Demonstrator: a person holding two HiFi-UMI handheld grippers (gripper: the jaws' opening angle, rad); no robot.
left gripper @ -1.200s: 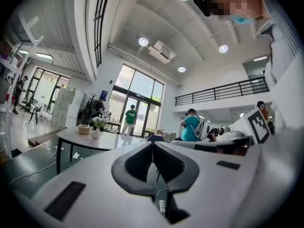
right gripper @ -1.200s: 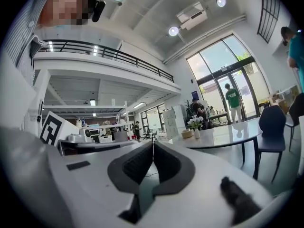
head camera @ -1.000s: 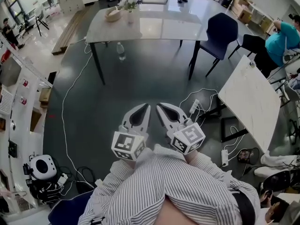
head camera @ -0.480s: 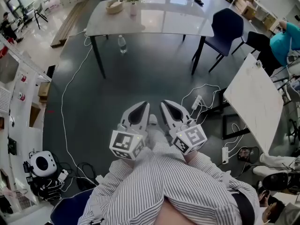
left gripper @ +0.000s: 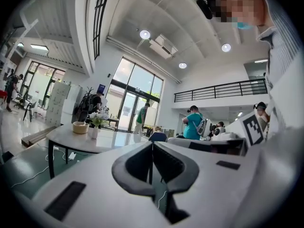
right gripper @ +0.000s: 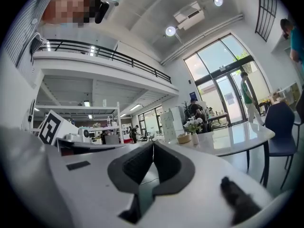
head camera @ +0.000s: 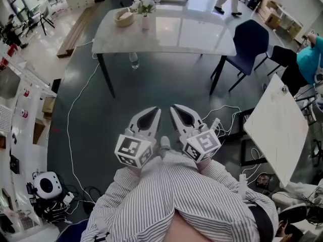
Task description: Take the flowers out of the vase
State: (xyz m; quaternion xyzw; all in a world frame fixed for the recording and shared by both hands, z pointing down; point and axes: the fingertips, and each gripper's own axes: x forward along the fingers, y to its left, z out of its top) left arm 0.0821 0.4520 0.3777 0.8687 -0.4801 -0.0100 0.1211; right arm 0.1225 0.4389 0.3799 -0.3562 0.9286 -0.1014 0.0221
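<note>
Approach — left gripper (head camera: 156,112), right gripper (head camera: 174,108), fingers (head camera: 145,121) closed empty, far from the worktop (head camera: 176,32); next, open round the flowers (head camera: 143,3).

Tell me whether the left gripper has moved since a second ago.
Yes. The left gripper has moved forward, closer to the white table holding the vase.

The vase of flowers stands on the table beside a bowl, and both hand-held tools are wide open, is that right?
Almost. The vase of flowers stands on the table beside the bowl, but the left tool and the right tool are shut, not open, with nothing held; the left gripper view and right gripper view show this.
</note>
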